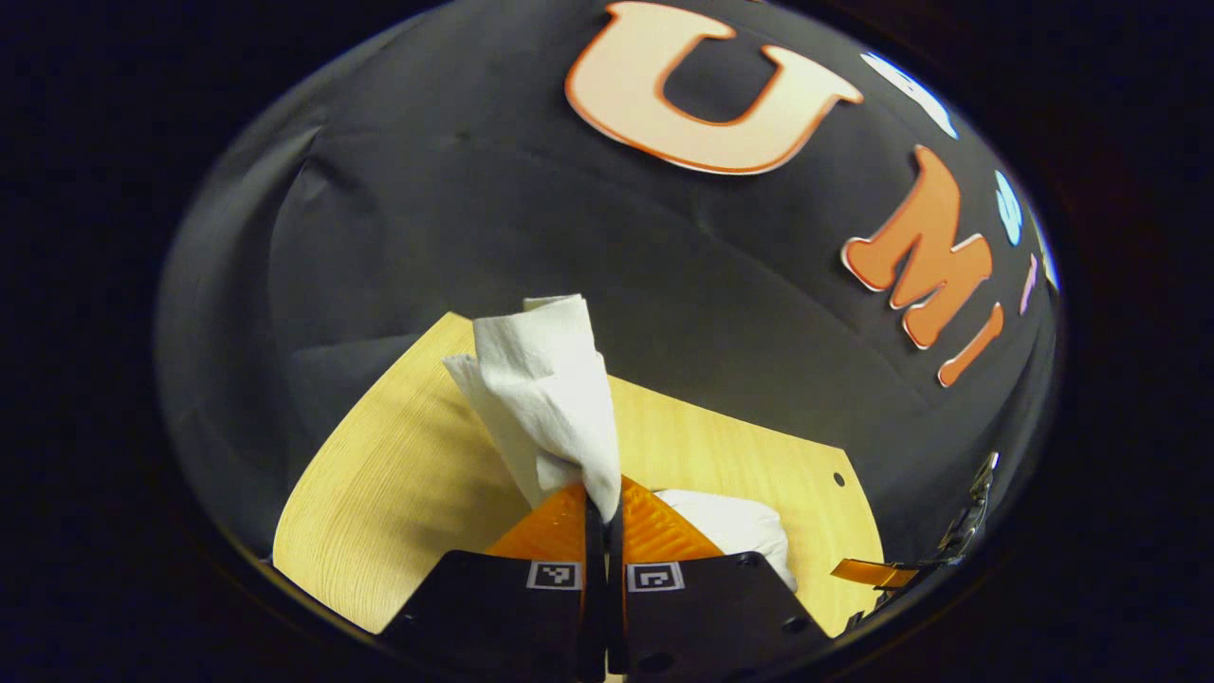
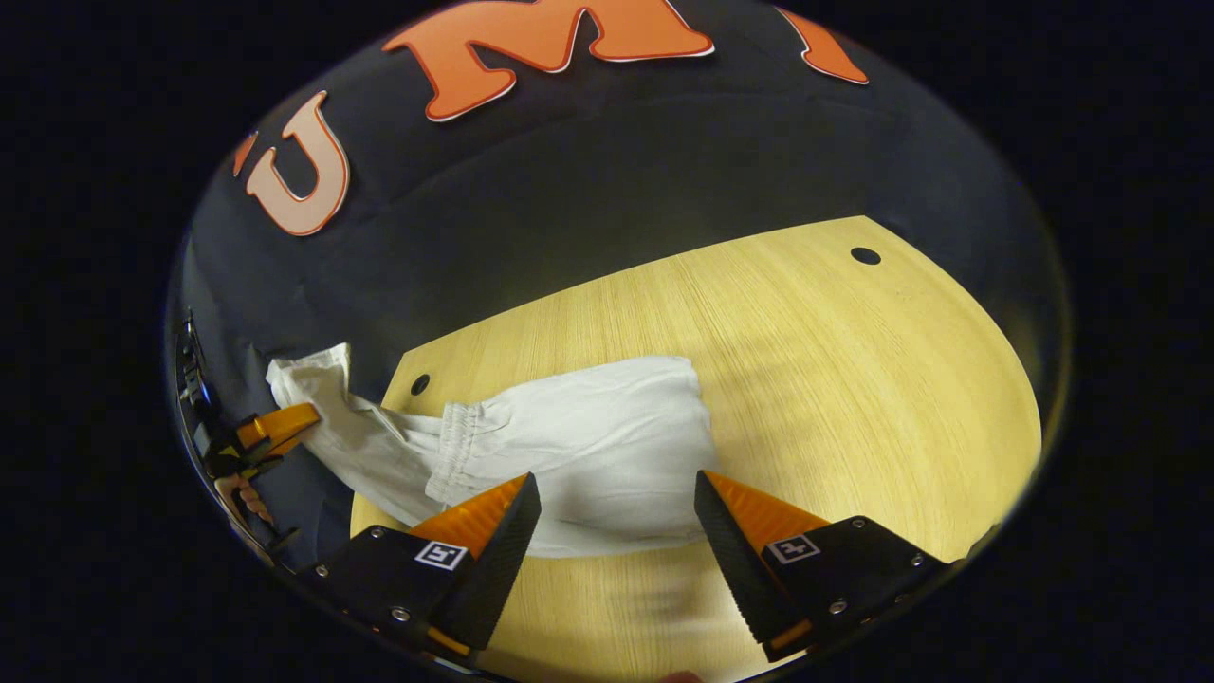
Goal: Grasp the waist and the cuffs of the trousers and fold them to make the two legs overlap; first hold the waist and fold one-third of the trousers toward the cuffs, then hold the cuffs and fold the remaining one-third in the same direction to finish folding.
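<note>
Pale wood-grain tabletop (image 2: 816, 360) carries the small white cotton trousers (image 2: 588, 427), which lie bunched near its front edge. The left gripper (image 1: 603, 507) has its jaws pressed together on a lifted end of the cloth, while the right gripper (image 2: 616, 493) hovers spread above the heap. Light, limp and crease-prone, the fabric will sag; the elastic waist seems the firmest hold.

Light falls from above onto my table (image 2: 806, 341) — bright wood, dim wall (image 1: 588, 247). Fisheye bends the edges; my fingers cast soft shadows — focus stays sharp.
</note>
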A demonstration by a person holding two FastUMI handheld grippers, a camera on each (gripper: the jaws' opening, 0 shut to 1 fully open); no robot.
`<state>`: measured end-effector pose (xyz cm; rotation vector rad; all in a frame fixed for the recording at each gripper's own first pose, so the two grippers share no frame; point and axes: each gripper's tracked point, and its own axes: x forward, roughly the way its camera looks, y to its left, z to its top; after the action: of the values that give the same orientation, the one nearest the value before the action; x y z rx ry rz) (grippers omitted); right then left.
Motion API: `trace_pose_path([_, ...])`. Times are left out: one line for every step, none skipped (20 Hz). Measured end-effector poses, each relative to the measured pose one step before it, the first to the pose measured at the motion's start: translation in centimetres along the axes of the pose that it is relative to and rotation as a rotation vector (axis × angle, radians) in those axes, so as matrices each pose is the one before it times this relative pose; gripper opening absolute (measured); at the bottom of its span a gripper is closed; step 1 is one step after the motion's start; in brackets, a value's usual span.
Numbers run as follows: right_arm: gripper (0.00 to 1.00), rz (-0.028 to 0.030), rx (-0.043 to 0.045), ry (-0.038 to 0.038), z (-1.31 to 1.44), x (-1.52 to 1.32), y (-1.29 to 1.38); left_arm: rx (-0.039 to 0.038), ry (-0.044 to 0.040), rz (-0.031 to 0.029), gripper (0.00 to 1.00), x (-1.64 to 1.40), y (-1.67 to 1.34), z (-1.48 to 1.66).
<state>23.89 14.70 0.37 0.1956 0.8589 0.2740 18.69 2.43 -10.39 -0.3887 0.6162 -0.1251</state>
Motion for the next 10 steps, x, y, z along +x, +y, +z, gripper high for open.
trace_pose_path([0.99, 0.00858, 0.00457, -0.00199, 0.199, -0.370, -0.621, 0.02519, -0.00224, -0.00479, 0.04, 0.160, -0.904, -0.043])
trace_pose_path([0.99, 0.00661, 0.00387, -0.00532, 0.376, -0.458, -0.904, 0.02457, 0.00242, -0.00429, 0.04, 0.218, -1.030, -0.142])
trace_pose_path([0.99, -0.00299, 0.00257, -0.00483, 0.208, -0.302, -0.891, 0.02178, 0.00478, -0.00695, 0.04, 0.158, -1.064, -0.113])
trace_pose_path([0.98, -0.00181, 0.00524, -0.00131, 0.243, -0.313, -1.045, 0.01792, 0.00084, -0.00783, 0.04, 0.413, -1.098, -0.101])
trace_pose_path([0.98, 0.00069, 0.00949, -0.00107, 0.299, -0.382, -0.872, 0.01552, 0.00143, -0.01219, 0.02, 0.423, -0.991, -0.109])
trace_pose_path([0.99, -0.00035, 0.01104, -0.00468, 0.360, -0.412, -1.111, 0.01319, 0.00976, -0.01248, 0.04, 0.511, -1.091, -0.352])
trace_pose_path([0.99, -0.00563, 0.00841, -0.00466, 0.147, -0.272, -1.118, 0.01021, 0.01342, -0.01503, 0.04, 0.661, -0.895, -0.664])
trace_pose_path([0.98, -0.00559, 0.00878, -0.00412, 0.255, -0.383, -1.245, 0.00749, 0.01580, -0.01679, 0.02, 0.549, -0.991, -0.532])
trace_pose_path([0.98, -0.00545, 0.01005, -0.00103, -0.007, -0.330, -1.096, 0.00820, 0.01393, -0.01466, 0.02, 0.293, -0.973, -0.540])
trace_pose_path([0.98, -0.00644, 0.01085, -0.00088, -0.007, -0.362, -1.196, 0.01163, 0.01191, -0.01074, 0.02, 0.610, -1.007, -0.580])
